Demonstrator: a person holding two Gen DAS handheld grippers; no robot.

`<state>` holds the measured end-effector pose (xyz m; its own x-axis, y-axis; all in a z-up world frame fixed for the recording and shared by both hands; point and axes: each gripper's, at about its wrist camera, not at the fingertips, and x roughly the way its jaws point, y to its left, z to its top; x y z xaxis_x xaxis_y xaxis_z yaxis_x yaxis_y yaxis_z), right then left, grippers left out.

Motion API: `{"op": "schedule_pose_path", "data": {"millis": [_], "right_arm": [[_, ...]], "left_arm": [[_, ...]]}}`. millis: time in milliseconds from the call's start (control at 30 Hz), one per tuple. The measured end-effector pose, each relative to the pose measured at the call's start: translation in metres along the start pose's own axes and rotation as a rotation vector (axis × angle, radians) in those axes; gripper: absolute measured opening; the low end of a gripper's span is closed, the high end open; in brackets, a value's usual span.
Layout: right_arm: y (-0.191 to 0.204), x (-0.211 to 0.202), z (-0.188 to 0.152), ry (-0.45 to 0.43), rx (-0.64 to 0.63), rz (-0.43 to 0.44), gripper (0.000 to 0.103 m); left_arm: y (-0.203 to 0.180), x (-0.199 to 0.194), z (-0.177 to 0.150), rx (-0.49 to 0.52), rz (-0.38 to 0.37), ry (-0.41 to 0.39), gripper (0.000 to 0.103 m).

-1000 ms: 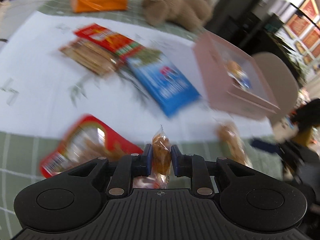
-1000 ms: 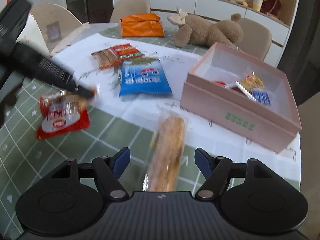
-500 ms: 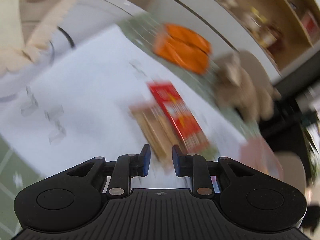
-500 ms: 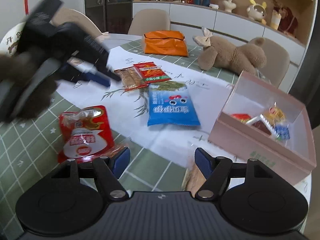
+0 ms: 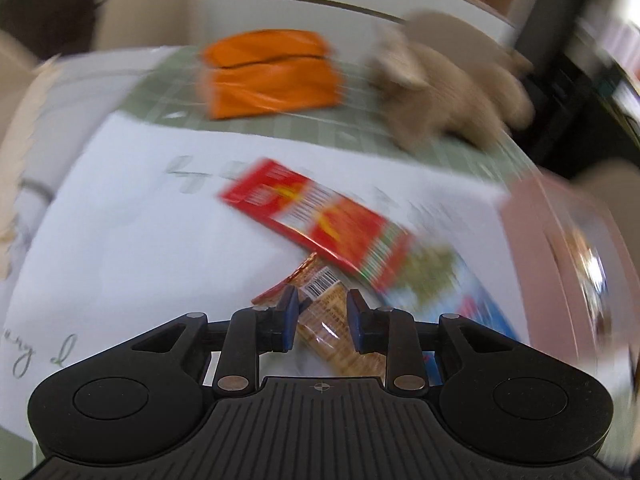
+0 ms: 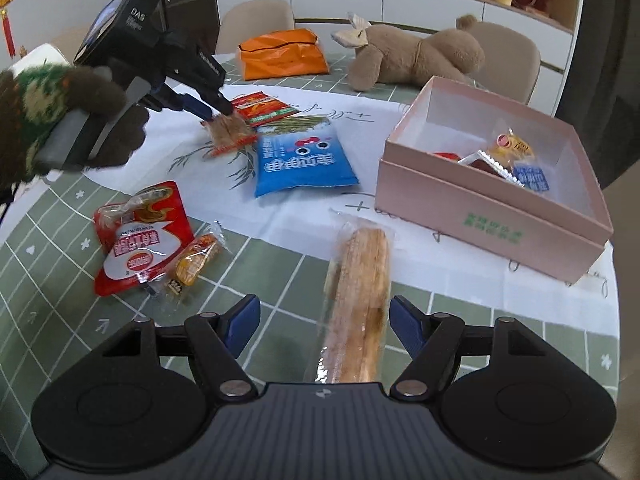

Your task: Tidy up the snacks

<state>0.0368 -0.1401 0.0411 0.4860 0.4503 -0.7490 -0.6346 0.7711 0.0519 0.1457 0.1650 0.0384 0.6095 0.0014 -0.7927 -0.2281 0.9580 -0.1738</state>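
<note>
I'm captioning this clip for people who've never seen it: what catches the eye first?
The pink box at the right, open and already holding a few small snacks. Then the blue packet at mid-table and the long pastry stick between the right gripper's open jaws. At the far left the left gripper reaches a brown cracker pack.

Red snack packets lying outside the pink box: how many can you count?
2. A large red pouch on the green cloth, left; a flat red packet farther back on the white sheet. Others could lie hidden beneath.
</note>
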Motion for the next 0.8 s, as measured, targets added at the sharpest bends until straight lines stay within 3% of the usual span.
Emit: {"op": "schedule_pose_path", "data": {"millis": [67,167,233,267,400,467,533,633,700,733,800], "right_arm": [[0.005,-0.002,0.000,-0.010,-0.009,0.011,0.072],[0.016,-0.002,0.003,-0.029,-0.043,0.024,0.072],[0.024,0.002,0.008,-0.041,-0.057,0.033,0.072],[0.028,0.004,0.011,-0.051,-0.060,0.044,0.072],[0.045,0.019,0.019,-0.044,-0.040,0.136,0.071],[0.054,0.030,0.021,-0.020,-0.043,0.161,0.062],[0.059,0.040,0.022,0.008,-0.043,0.190,0.033],[0.061,0.039,0.020,0.021,-0.034,0.207,0.016],[0.058,0.030,0.019,0.012,-0.036,0.189,0.012],[0.055,0.025,0.018,0.005,-0.033,0.184,0.006],[0.047,0.014,0.014,-0.004,-0.023,0.175,0.006]], "left_arm": [[-0.016,-0.008,-0.016,0.120,-0.018,0.006,0.029],[-0.028,-0.019,-0.036,0.199,-0.092,0.047,0.033],[-0.028,-0.021,-0.048,0.174,-0.175,0.097,0.040],[-0.029,-0.021,-0.055,0.169,-0.197,0.129,0.039],[-0.024,-0.031,-0.072,0.106,-0.179,0.116,0.037],[-0.014,-0.037,-0.070,0.000,-0.179,0.087,0.037],[-0.001,-0.042,-0.066,-0.142,-0.175,0.062,0.037],[0.014,-0.042,-0.055,-0.311,-0.147,0.036,0.037],[0.013,-0.035,-0.045,-0.340,-0.115,0.034,0.037],[0.008,-0.030,-0.040,-0.324,-0.098,0.030,0.037],[-0.006,-0.019,-0.034,-0.264,-0.070,0.034,0.037]]}}
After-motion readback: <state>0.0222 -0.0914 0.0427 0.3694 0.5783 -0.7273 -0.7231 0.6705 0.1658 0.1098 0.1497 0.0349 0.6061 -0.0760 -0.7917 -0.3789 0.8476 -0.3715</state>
